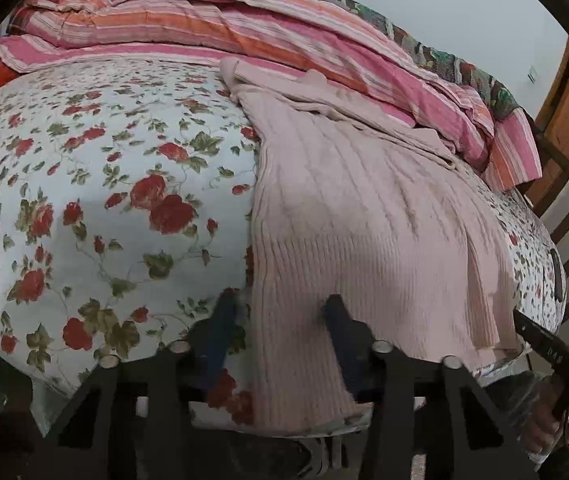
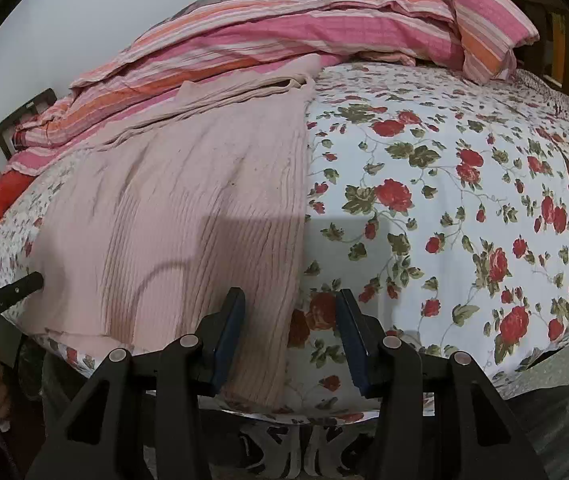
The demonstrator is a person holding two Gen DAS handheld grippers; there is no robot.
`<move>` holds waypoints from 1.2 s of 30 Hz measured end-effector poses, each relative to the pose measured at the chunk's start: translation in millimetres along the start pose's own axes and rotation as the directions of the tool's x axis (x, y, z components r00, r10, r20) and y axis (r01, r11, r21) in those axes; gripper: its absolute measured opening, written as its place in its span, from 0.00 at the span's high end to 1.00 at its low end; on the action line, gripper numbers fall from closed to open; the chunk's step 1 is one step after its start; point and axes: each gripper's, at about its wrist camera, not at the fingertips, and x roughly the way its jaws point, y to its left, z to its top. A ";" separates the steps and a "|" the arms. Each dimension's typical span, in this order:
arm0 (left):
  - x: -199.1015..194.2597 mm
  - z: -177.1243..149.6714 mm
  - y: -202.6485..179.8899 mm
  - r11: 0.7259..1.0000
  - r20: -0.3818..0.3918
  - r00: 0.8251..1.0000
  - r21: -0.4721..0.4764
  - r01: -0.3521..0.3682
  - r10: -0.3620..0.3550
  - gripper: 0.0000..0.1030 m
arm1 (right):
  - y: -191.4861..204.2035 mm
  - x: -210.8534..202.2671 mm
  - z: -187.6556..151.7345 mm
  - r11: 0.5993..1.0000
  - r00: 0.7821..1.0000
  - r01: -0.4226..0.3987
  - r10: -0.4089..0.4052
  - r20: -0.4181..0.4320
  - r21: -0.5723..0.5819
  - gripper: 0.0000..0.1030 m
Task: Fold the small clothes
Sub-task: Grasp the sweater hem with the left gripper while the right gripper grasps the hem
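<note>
My left gripper (image 1: 280, 312) sits with its fingers apart, straddling the near left edge of the pink ribbed knit garment (image 1: 364, 216); nothing is clamped yet. The garment lies spread lengthwise on the floral bedsheet (image 1: 84, 184), its far end rumpled up against the striped pink-and-orange quilt (image 1: 244, 32) heaped along the back of the bed, its near hem hanging just over the bed's front edge. Further right, my right gripper (image 2: 290, 300) is likewise spread wide, one finger over the garment's right border and the other over bare sheet. I judge the fold has not begun: this is the approach to the hem corners. Next I need both grippers lowered onto the edges, closed on the knit, then lifted and carried towards the far end. The loose fabric may bunch or slip. I see no containers here.
</note>
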 end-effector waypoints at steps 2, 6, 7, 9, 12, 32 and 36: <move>1.4 0.3 0.5 1.000 -0.012 1.000 -0.013 0.002 -0.002 0.71 | 3.0 1.0 0.6 1.000 1.000 0.005 -0.005 -0.002 -0.012 0.54; 0.8 1.7 8.6 0.997 -0.032 0.999 -0.069 0.025 -0.028 0.83 | 6.1 1.8 0.9 1.000 1.000 -0.021 0.021 -0.011 -0.016 0.57; 0.3 1.1 11.1 0.996 -0.032 0.999 -0.085 0.033 -0.036 0.89 | 7.0 1.6 0.7 1.000 1.000 -0.019 0.019 -0.012 -0.023 0.60; 0.0 0.6 16.5 0.992 -0.032 0.998 -0.115 0.048 -0.052 0.89 | 7.9 1.9 0.2 0.999 0.999 -0.037 0.036 -0.024 -0.025 0.77; 1.5 -0.3 18.5 0.990 -0.037 0.998 -0.130 0.054 -0.060 0.89 | 8.4 0.5 -0.1 0.998 0.998 -0.050 0.049 -0.032 -0.026 0.80; 0.3 -1.9 15.5 0.984 -0.033 0.991 -0.122 0.126 -0.131 0.91 | 19.5 0.4 -2.9 0.990 0.991 -0.135 0.135 -0.010 -0.046 0.94; -11.7 0.6 14.3 0.982 0.006 0.989 -0.111 0.150 -0.150 0.93 | 17.2 -13.1 0.1 0.984 0.984 -0.174 0.176 0.035 -0.045 0.95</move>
